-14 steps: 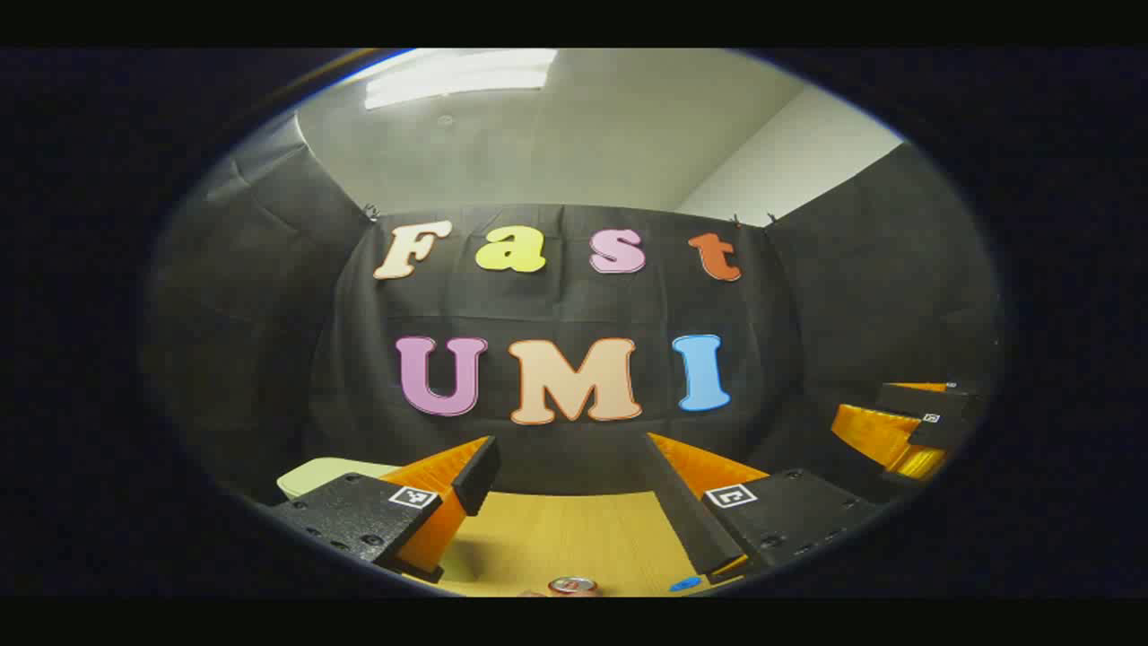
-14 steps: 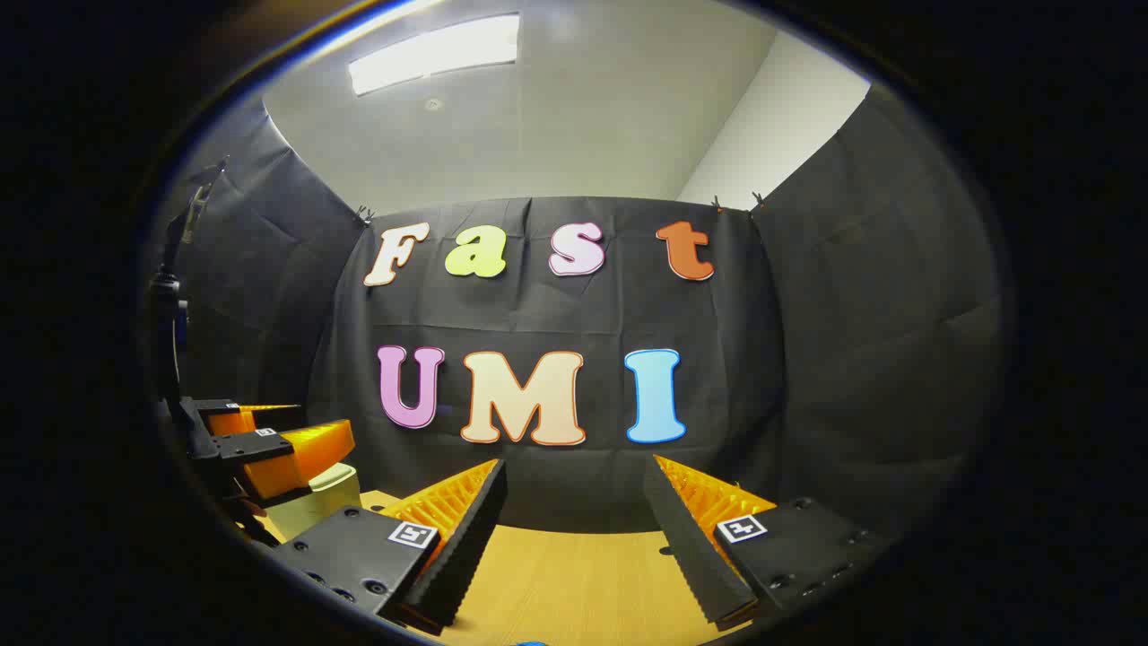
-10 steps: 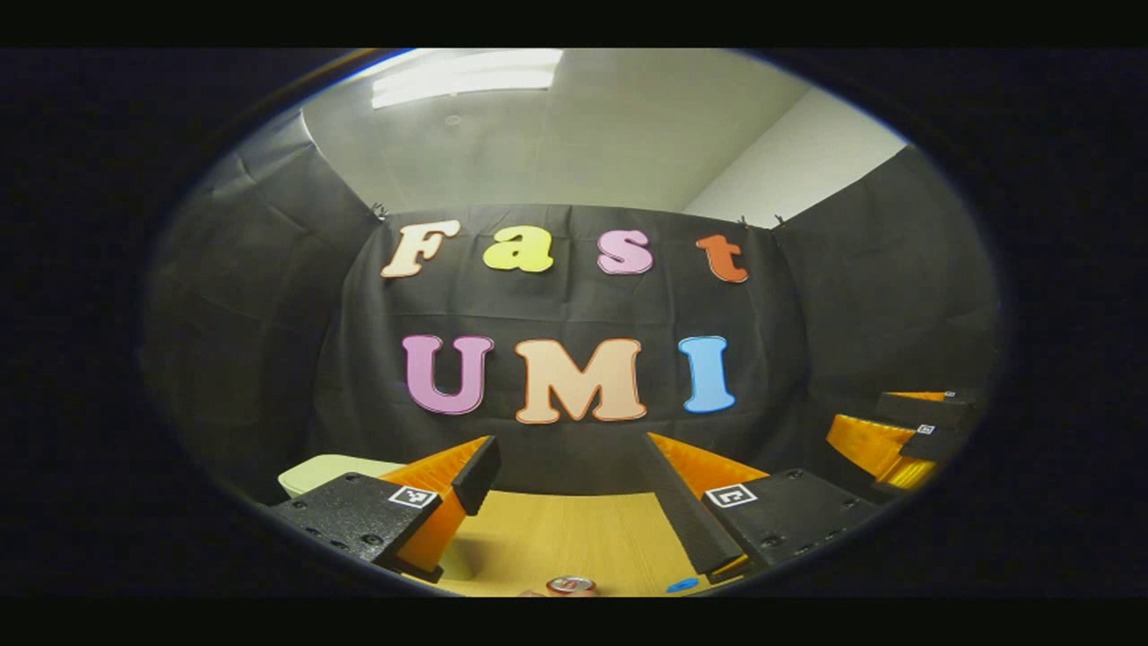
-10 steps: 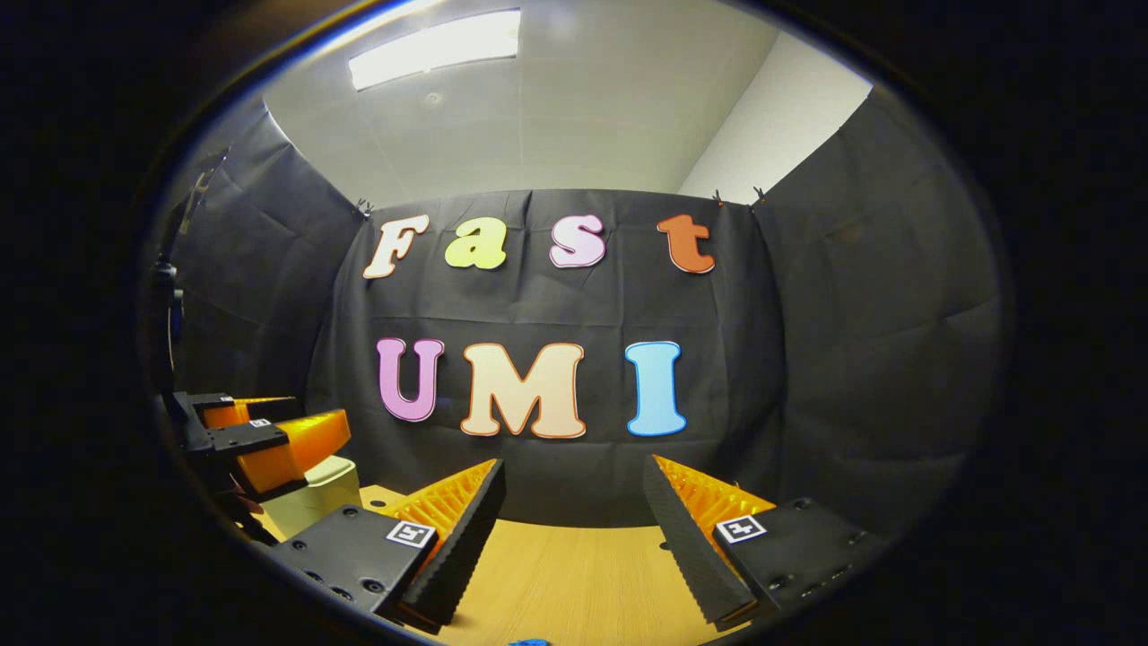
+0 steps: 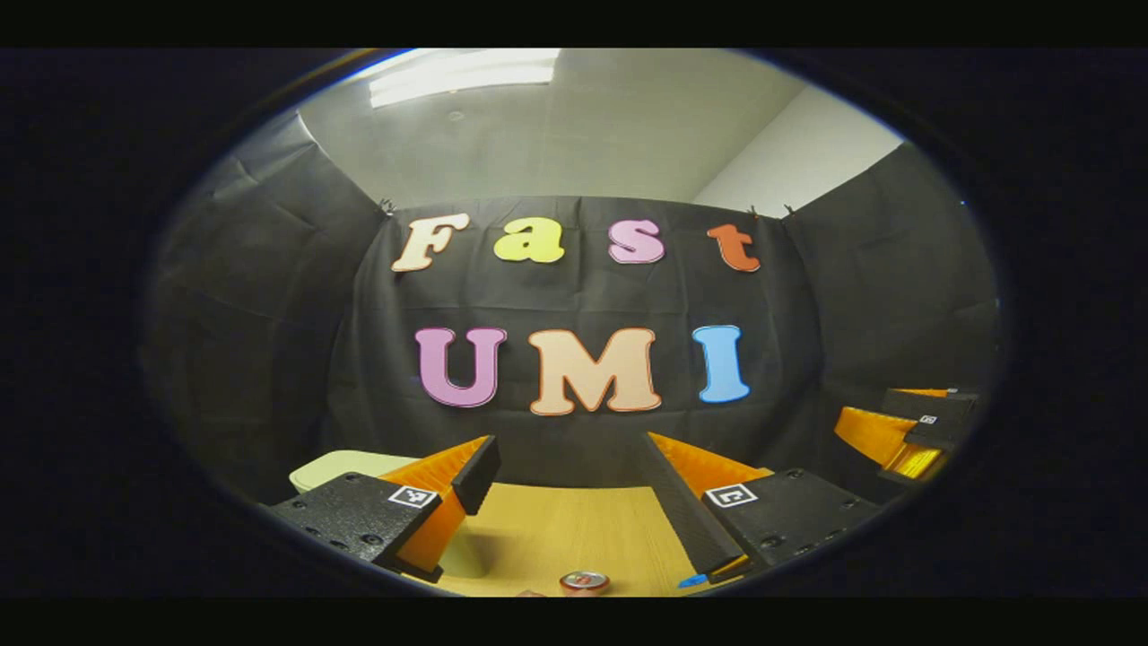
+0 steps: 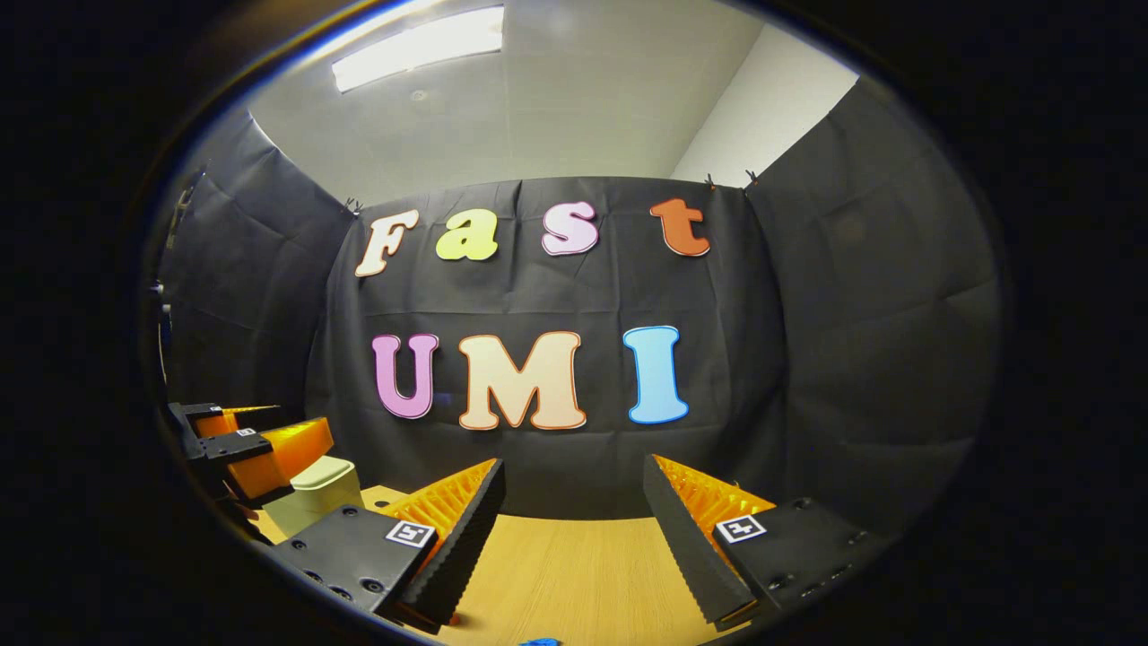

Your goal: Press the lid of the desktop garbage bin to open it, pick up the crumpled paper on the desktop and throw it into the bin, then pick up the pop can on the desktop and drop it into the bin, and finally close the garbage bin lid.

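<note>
Left hand-held gripper (image 5: 574,484) apart | right hand-held gripper (image 6: 574,507) apart | wooden tabletop (image 6: 574,583) | white ceiling (image 6: 583,99)

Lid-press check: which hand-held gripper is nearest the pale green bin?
The left hand-held gripper: it hangs right by the pale green plastic bin; the right hand-held gripper is farther off.

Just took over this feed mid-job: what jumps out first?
Both claws hang open over the wooden desktop: the left claw, with the pop can at that view's bottom edge, and the right claw. The pale garbage bin, lid shut, sits at the desk's left, under the left claw.
</note>
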Available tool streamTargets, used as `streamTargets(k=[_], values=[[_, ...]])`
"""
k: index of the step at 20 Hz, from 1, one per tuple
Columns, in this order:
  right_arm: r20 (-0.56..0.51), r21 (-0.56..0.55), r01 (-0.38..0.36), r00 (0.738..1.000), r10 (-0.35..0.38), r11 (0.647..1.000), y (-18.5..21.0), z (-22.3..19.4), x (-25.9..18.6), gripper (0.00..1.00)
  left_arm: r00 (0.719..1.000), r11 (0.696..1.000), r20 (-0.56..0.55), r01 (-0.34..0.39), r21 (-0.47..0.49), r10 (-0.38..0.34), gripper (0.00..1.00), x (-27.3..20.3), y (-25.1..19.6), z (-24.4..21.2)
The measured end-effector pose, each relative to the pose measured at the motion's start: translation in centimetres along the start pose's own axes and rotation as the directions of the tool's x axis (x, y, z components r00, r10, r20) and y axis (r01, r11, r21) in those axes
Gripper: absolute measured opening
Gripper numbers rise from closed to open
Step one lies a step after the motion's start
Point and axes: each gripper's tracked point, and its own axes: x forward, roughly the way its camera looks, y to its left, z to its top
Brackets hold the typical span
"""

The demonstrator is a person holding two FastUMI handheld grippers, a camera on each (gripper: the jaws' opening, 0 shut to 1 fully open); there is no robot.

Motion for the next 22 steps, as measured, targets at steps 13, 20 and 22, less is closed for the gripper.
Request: streamTargets(k=[13, 20, 22], values=[[-0.014, -0.027, -0.027, 1.000, 0.026, 0.999, 0.7, -0.5, -0.4, 0.97, 0.999, 0.999, 0.039, 0.002, 0.050, -0.004, 0.44, 0.1, 0.5, 1.1], [-0.013, -0.035, -0.056, 0.998, 0.055, 0.998, 2.5, -0.7, -0.6, 0.97, 0.999, 0.998, -0.025, 0.035, 0.046, -0.033, 0.00, -0.1, 1.0, -0.4], [-0.013, -0.038, -0.058, 0.998, 0.057, 0.998, 2.9, -0.7, -0.5, 0.97, 0.999, 0.999, -0.035, 0.028, 0.043, -0.026, 0.00, 0.0, 1.9, -0.7]])
